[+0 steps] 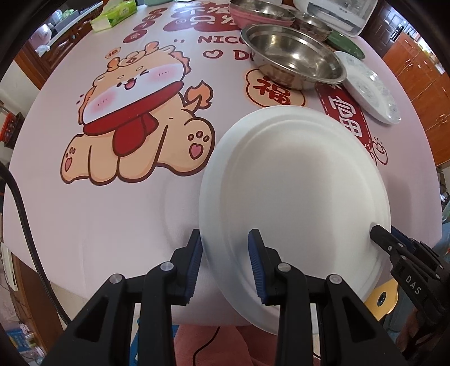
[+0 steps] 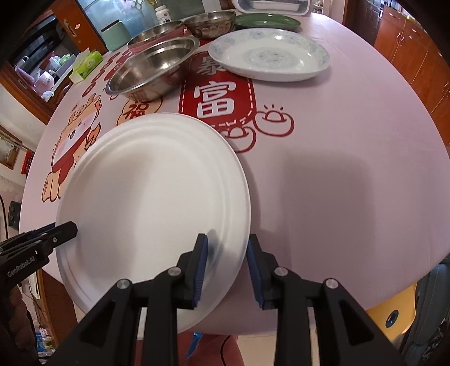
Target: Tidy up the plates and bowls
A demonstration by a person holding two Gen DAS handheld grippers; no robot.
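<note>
The left gripper (image 1: 225,264) has its two blue pads on each side of the near-left rim of the white plate (image 1: 295,183); both pads look to touch the rim, so it is clamped on the plate. The right gripper (image 2: 226,267) sits astride the near-right rim of the same plate. Its left pad lies on the plate's top surface, but the right pad stands a bit off the rim w/ the table showing in between, so this gripper is apart, not pressing. In the left wrist view the right gripper's black tip rests on the plate's right edge.

The white plate is tilted, its near edge hanging past the table edge, the far edge low over the pink tablecloth (image 1: 112,211) w/ the cartoon dragon print (image 1: 135,118).

Beyond it, on the table, stands a steel bowl (image 1: 292,56), and just beside it to the right a patterned plate (image 2: 270,55). Behind are a 2nd steel bowl (image 2: 211,24), a green plate (image 2: 265,21) and a pink bowl stack (image 1: 258,14). A green tissue box (image 1: 114,15) is at the far left.
</note>
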